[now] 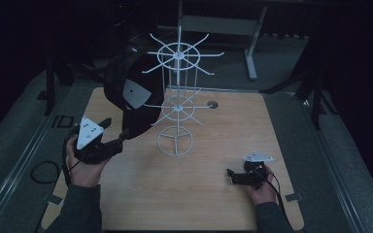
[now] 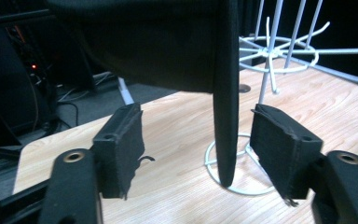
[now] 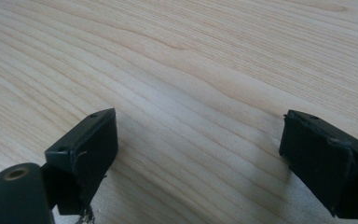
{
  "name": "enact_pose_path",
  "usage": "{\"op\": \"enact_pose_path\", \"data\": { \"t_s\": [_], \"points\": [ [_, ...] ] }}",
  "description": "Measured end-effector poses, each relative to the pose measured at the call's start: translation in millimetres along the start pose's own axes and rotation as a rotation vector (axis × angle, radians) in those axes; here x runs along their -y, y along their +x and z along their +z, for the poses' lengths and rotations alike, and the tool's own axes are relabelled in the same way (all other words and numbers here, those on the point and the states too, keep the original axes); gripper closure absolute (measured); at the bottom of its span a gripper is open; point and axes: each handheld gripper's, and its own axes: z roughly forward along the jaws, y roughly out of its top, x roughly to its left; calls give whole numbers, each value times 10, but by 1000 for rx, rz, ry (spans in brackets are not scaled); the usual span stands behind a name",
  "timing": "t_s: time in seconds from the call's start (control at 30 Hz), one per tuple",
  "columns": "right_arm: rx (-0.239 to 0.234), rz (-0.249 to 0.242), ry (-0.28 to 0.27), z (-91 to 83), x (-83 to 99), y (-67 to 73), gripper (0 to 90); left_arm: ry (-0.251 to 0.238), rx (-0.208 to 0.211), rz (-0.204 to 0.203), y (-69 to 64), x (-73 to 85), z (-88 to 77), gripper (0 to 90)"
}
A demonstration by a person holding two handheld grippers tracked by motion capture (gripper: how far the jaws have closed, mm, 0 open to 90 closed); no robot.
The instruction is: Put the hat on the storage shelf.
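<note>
A black cap [image 1: 126, 92] with a pale grey patch hangs at the left side of a white wire rack [image 1: 177, 107] standing on the wooden table [image 1: 213, 131]. My left gripper [image 1: 116, 127] is just below and in front of the cap. In the left gripper view the cap's brim [image 2: 226, 116] hangs edge-on between the two jaws of the left gripper [image 2: 198, 149], with a gap on each side, so the gripper is open. My right gripper [image 1: 230, 176] rests low over the table's front right. Its jaws [image 3: 200, 154] stand wide apart over bare wood, holding nothing.
The rack's round wire base [image 2: 237, 182] sits just behind the brim, and its hook arms [image 2: 335, 49] spread out to the right. A small round hole [image 1: 212, 104] marks the tabletop behind the rack. A grey frame [image 1: 223, 24] stands beyond the table's far edge.
</note>
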Motion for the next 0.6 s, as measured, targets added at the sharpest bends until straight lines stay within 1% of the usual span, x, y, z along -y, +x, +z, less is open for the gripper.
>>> {"op": "enact_pose_path", "data": {
  "t_s": [0.1, 0.17, 0.23, 0.27, 0.37, 0.47, 0.53, 0.6],
  "points": [
    [-1, 2, 1, -1, -1, 1, 112, 3, 36, -35, 32, -2, 0, 278],
    [0, 1, 1, -1, 0, 0, 113, 11, 51, -49, 44, -1, 2, 240],
    [-1, -1, 1, -1, 0, -1, 113, 12, 53, -58, 49, 2, 2, 214],
    [0, -1, 1, 0, 0, -1, 112, 14, 65, -65, 55, 3, 1, 199],
    [0, -1, 0, -1, 0, 0, 112, 12, 87, -83, 62, 9, 1, 189],
    [0, 1, 0, -2, 1, 2, 113, 11, 94, -92, 61, 19, 6, 189],
    [-1, 0, 1, -3, 2, 2, 112, 9, 104, -107, 62, 29, 7, 189],
    [-1, 0, 1, -3, 2, 2, 113, 13, 108, -107, 53, 29, 7, 184]
  ]
}}
